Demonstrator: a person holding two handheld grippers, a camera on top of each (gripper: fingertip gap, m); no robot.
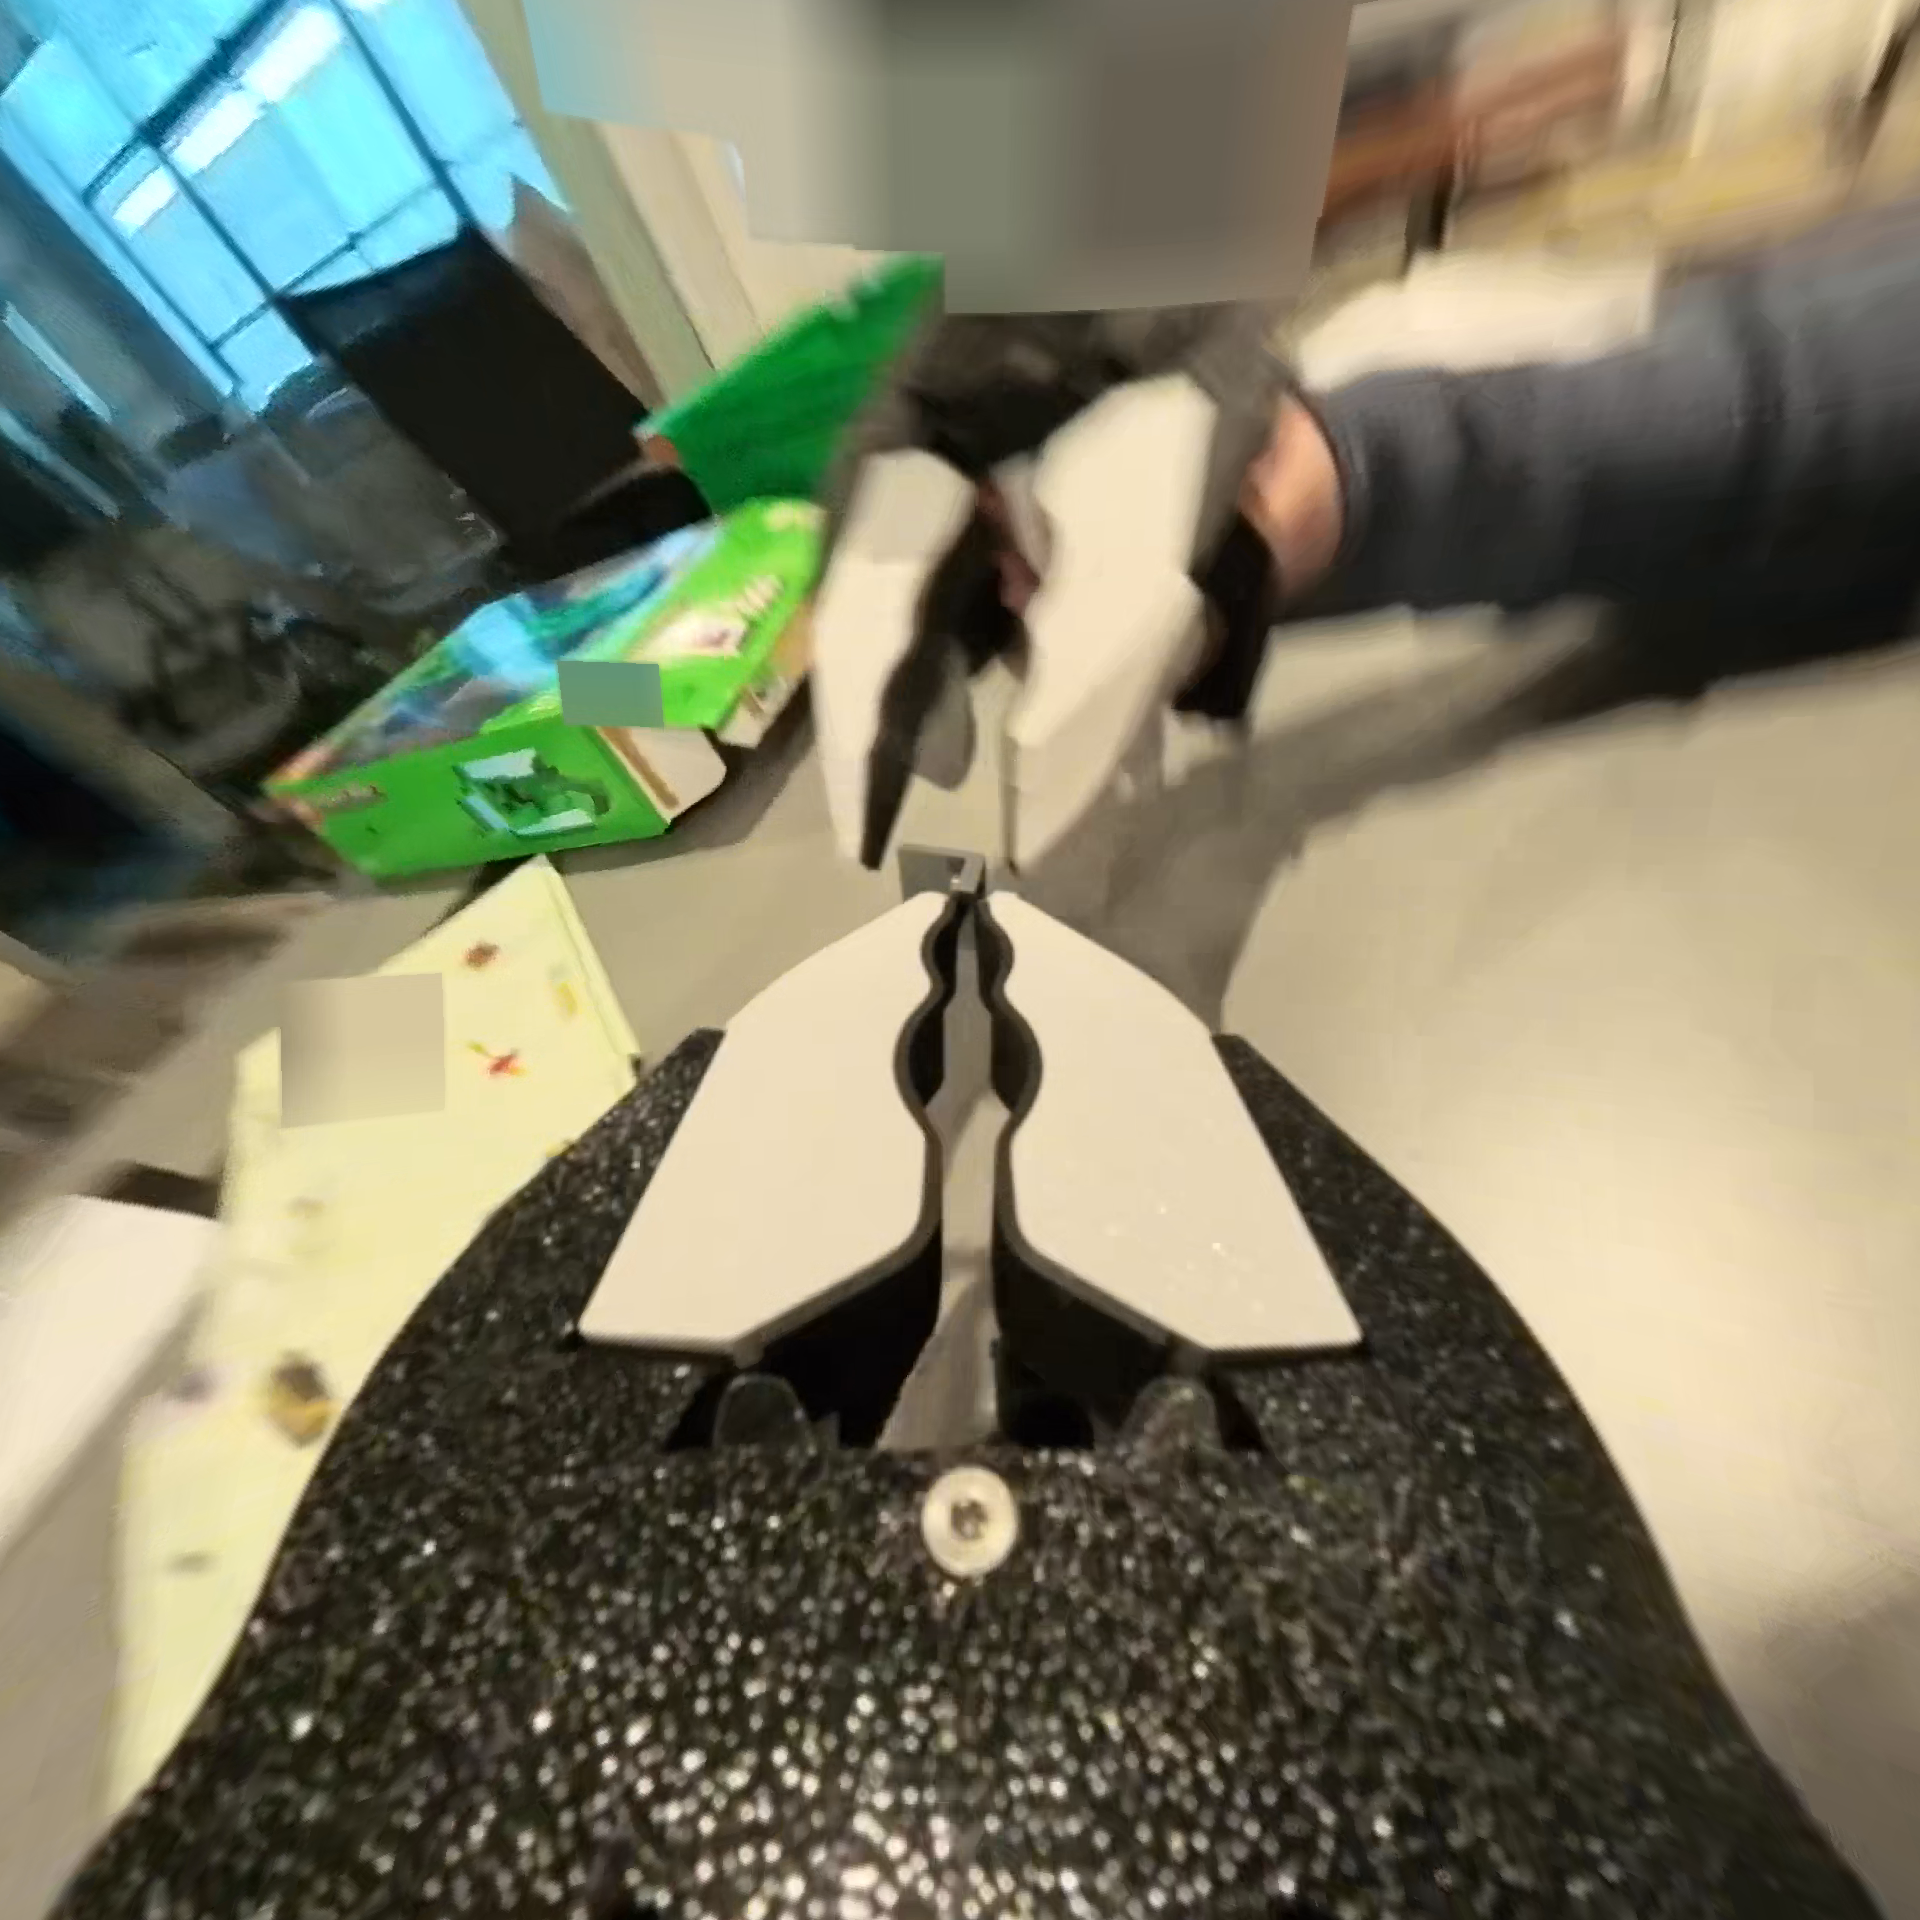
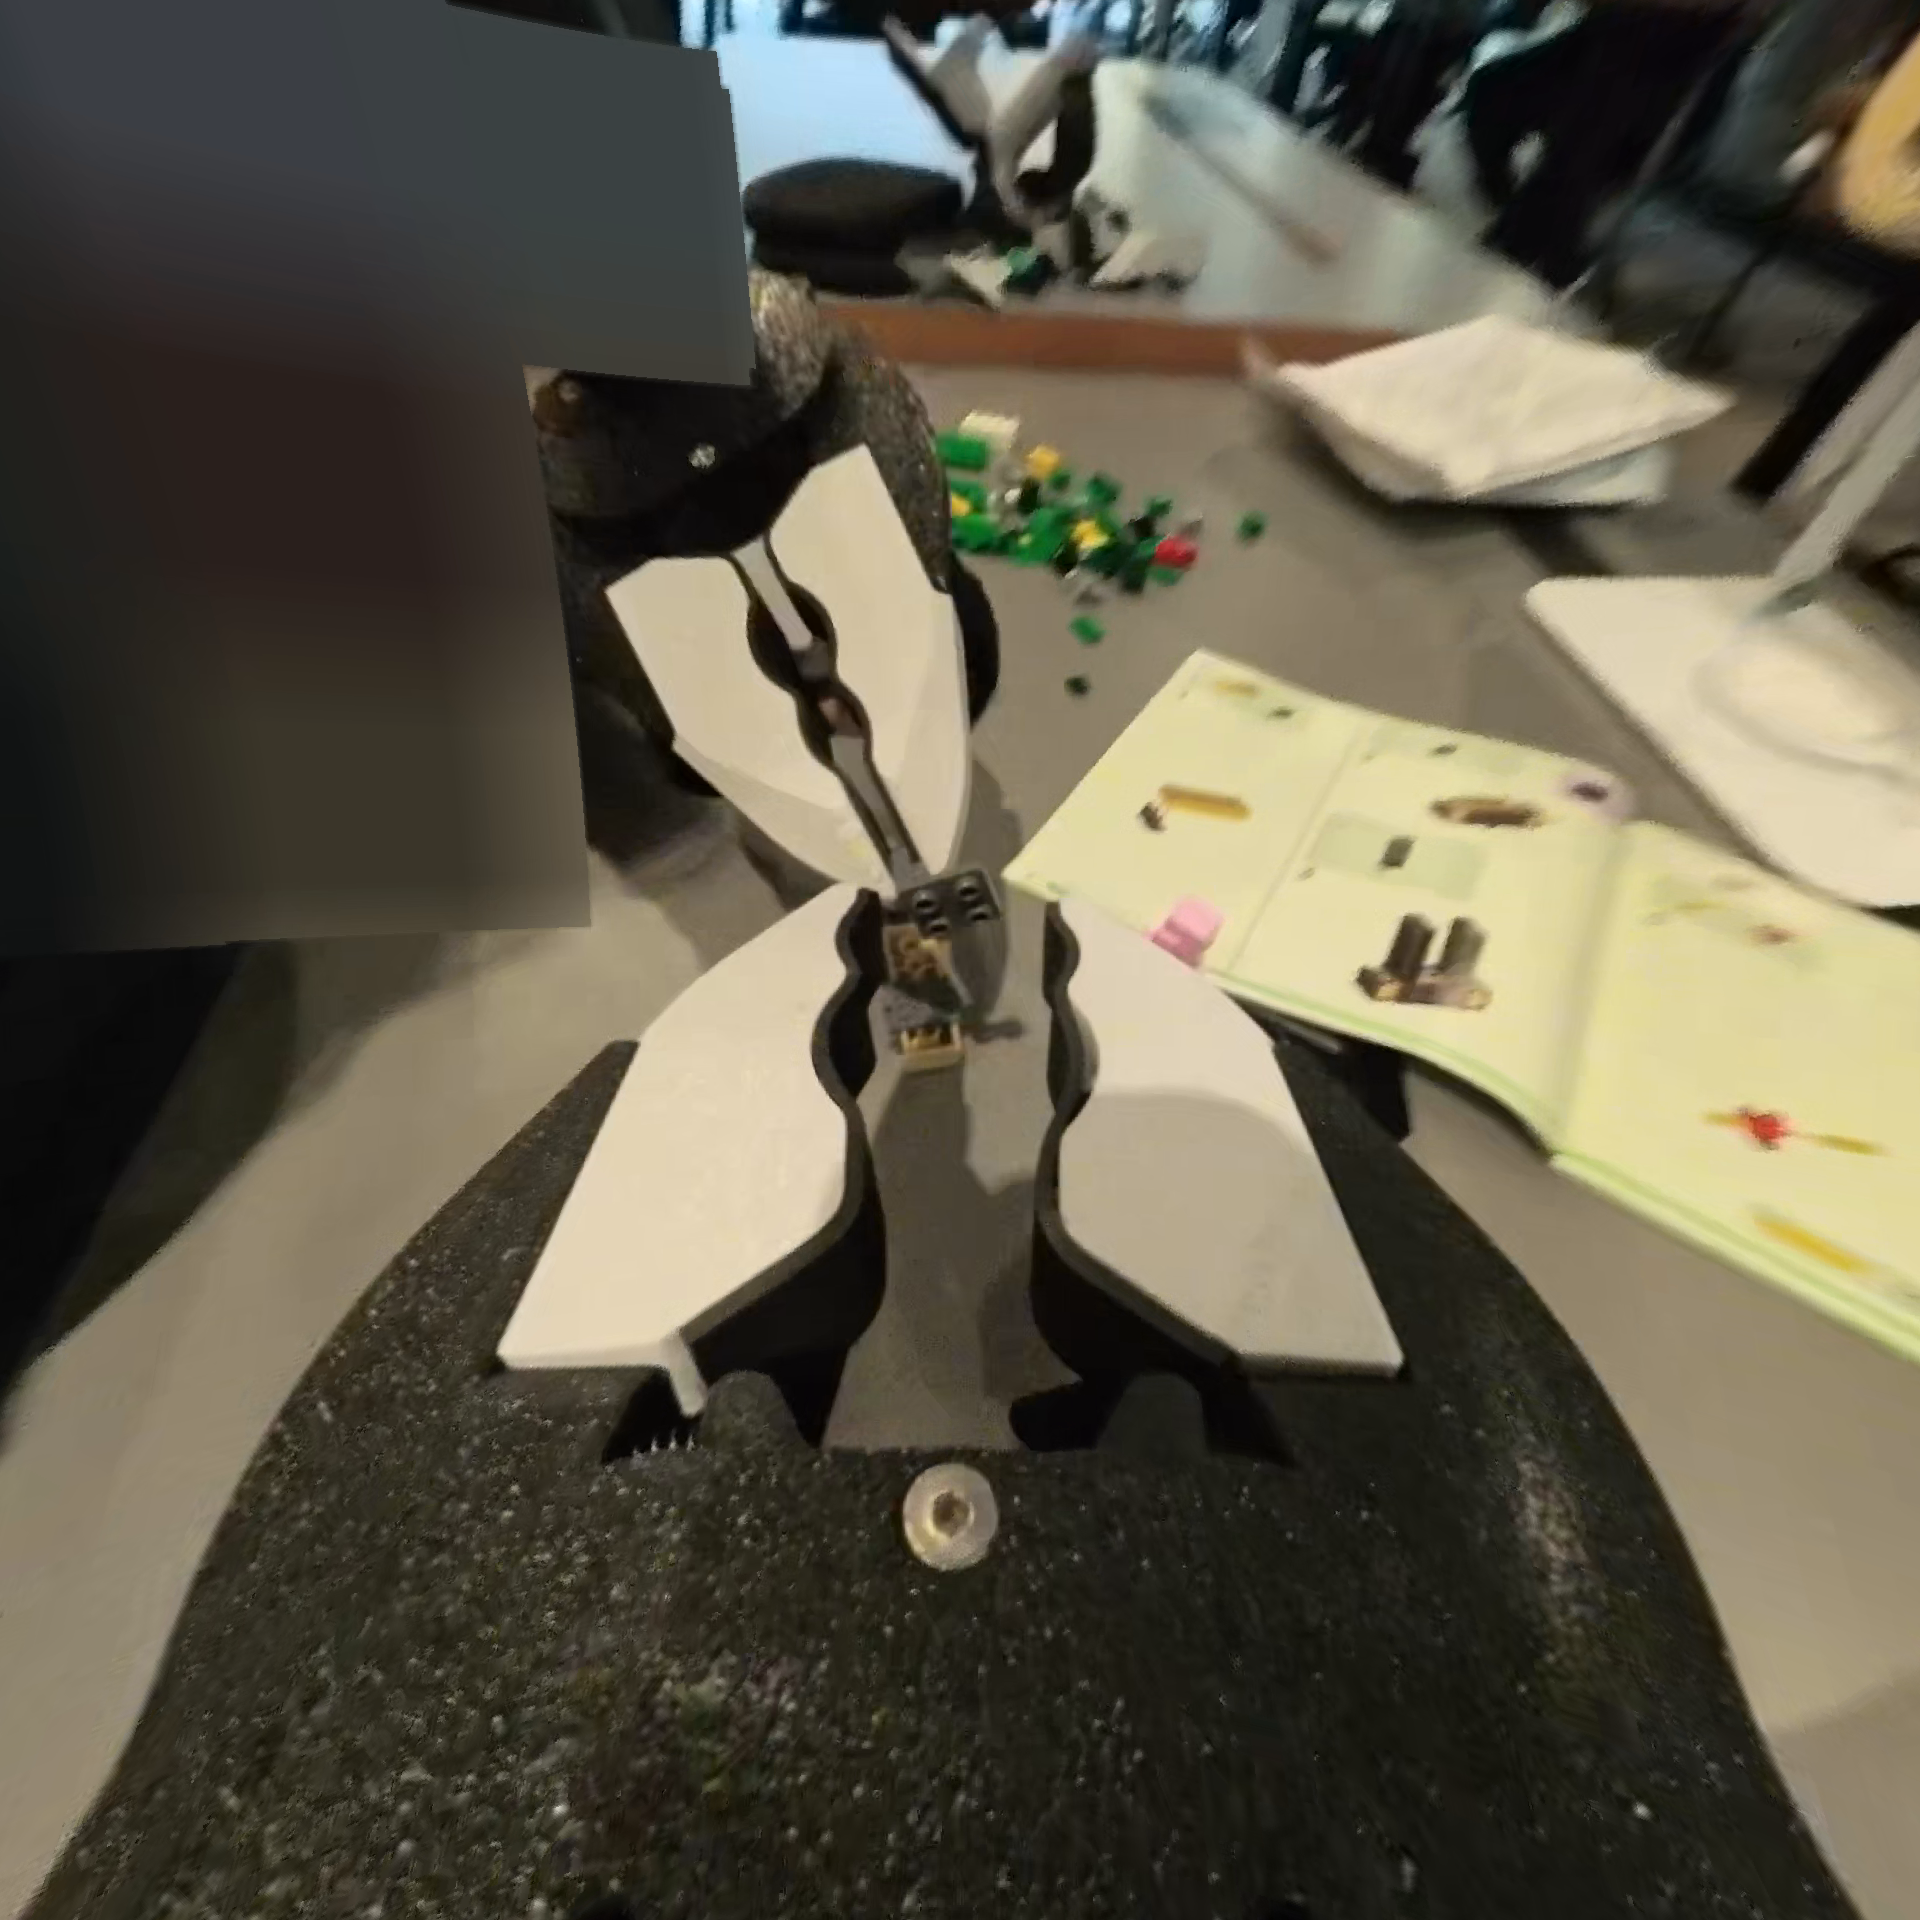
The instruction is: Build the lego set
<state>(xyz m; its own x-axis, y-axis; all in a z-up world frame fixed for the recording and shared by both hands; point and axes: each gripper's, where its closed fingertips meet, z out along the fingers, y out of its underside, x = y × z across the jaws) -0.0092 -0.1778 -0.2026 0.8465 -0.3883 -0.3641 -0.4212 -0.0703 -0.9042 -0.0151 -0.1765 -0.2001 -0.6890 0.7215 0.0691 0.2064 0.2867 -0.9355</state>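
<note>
My left gripper (image 1: 971,902) is shut on a small dark grey Lego piece (image 1: 943,864) that sticks out past its tips. In the right wrist view the left gripper (image 2: 914,864) comes in from the upper left, holding the studded grey piece (image 2: 951,902). A small tan part (image 2: 928,1044) hangs below the piece. My right gripper (image 2: 956,920) is open, its fingers on either side of the piece without closing on it. In the left wrist view the right gripper (image 1: 951,844) faces mine, open, just beyond the piece.
An open instruction booklet (image 2: 1455,935) lies on the grey table to the right and also shows in the left wrist view (image 1: 416,1143). Loose green, yellow and red bricks (image 2: 1060,520) lie farther back. Green set boxes (image 1: 499,769) stand at the left. A person's dark sleeve (image 1: 1558,499) reaches in from the right.
</note>
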